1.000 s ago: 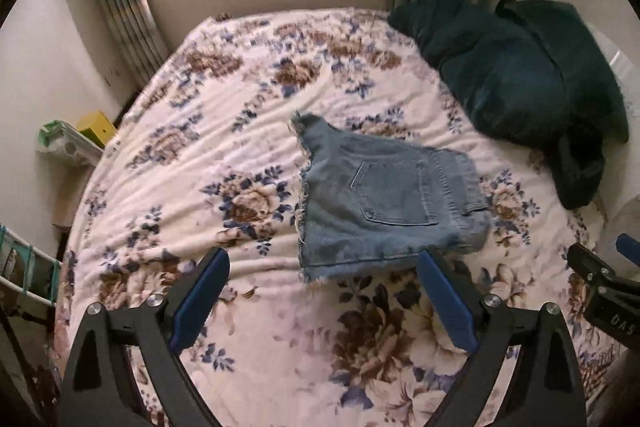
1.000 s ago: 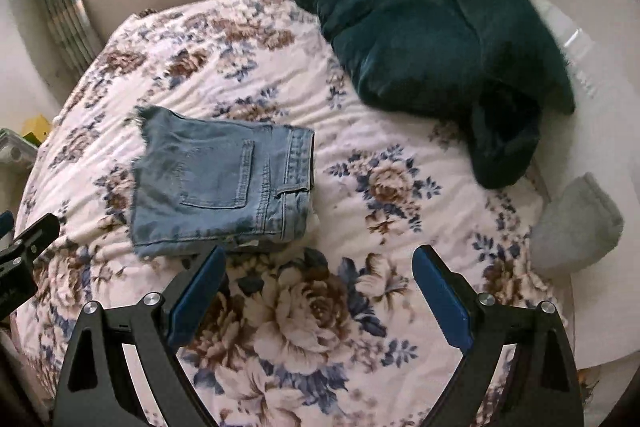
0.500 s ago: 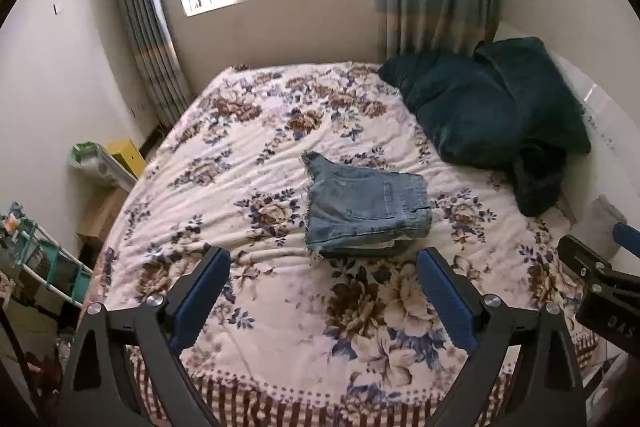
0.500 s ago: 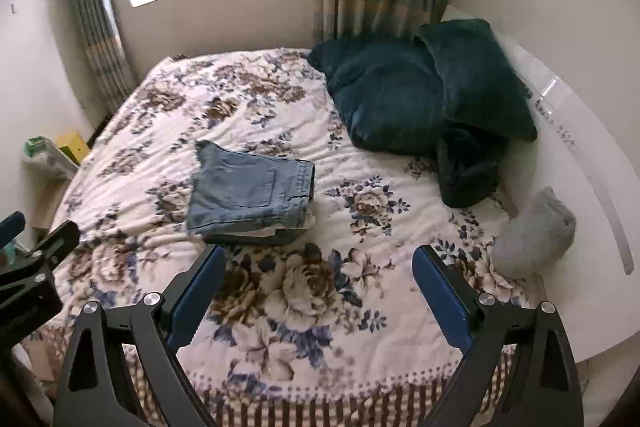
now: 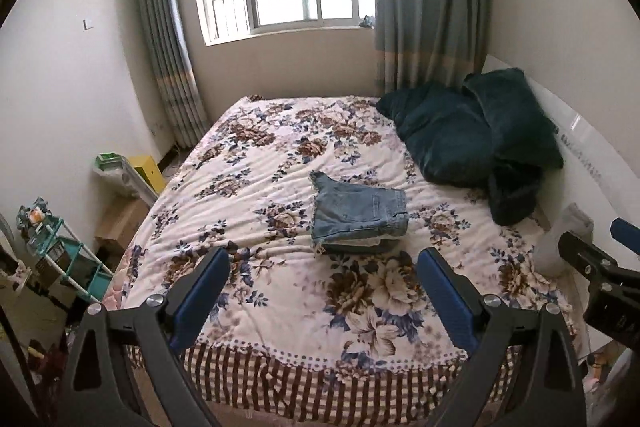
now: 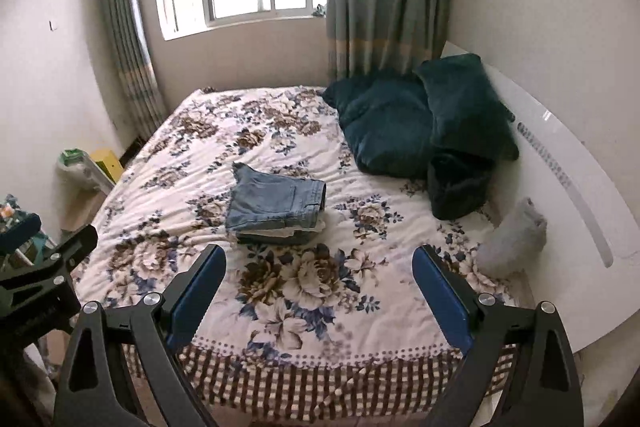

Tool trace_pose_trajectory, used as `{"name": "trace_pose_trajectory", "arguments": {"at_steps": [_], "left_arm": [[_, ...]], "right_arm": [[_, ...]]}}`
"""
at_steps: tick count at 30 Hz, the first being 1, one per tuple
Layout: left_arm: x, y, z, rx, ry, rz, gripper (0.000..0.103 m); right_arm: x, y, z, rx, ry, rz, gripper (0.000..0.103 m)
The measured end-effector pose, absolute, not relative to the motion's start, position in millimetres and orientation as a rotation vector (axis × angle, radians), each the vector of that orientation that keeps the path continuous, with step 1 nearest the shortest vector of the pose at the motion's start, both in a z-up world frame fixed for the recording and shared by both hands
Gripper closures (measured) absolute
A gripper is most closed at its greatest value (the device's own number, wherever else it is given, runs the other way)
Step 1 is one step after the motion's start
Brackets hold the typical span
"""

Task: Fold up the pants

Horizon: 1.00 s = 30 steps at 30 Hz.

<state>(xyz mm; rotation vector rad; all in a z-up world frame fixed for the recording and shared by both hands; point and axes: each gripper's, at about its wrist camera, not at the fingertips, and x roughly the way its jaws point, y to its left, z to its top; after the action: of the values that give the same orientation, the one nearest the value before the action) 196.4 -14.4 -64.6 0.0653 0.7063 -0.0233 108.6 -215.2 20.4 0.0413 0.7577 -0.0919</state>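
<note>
Denim pants (image 5: pixel 358 217) folded into a compact stack, lying mid-bed on the floral bedspread (image 5: pixel 256 187), clear of both tools. Left gripper (image 5: pixel 322 279) jaws spread wide, empty, hanging above the foot of the bed. Right gripper (image 6: pixel 318 275) same: wide apart, holding nothing. Dark green pillows (image 6: pixel 420 123) against the headboard, well apart from the pants

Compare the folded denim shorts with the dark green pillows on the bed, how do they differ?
The folded denim shorts are light blue; the dark green pillows are deep teal. The shorts lie flat in a compact fold at the bed's middle, while the pillows are heaped, leaning against the headboard side. The shorts look much smaller than the pillows. Both rest on the floral bedspread, untouched by either hand-held gripper.
</note>
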Motion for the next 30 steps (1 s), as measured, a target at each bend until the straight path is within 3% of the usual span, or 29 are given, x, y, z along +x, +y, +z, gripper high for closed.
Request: {"name": "trace_pose_trajectory", "arguments": {"at_steps": [13, 17, 30], "left_arm": [[141.4, 0.9, -28.6, 0.041, 0.628, 0.009, 0.007], [149.1, 1.6, -33.5, 0.035, 0.640, 0.014, 0.000], [224.8, -8.0, -63.9, 0.071, 0.682, 0.060, 0.000]], "right_arm": [[31.1, -205.1, 78.5, 0.063, 0.684, -0.043, 0.007], [42.5, -205.7, 68.9, 0.079, 0.706, -0.033, 0.006], [152.9, -215.7, 24.3, 0.066, 0.751, -0.096, 0.005]]}}
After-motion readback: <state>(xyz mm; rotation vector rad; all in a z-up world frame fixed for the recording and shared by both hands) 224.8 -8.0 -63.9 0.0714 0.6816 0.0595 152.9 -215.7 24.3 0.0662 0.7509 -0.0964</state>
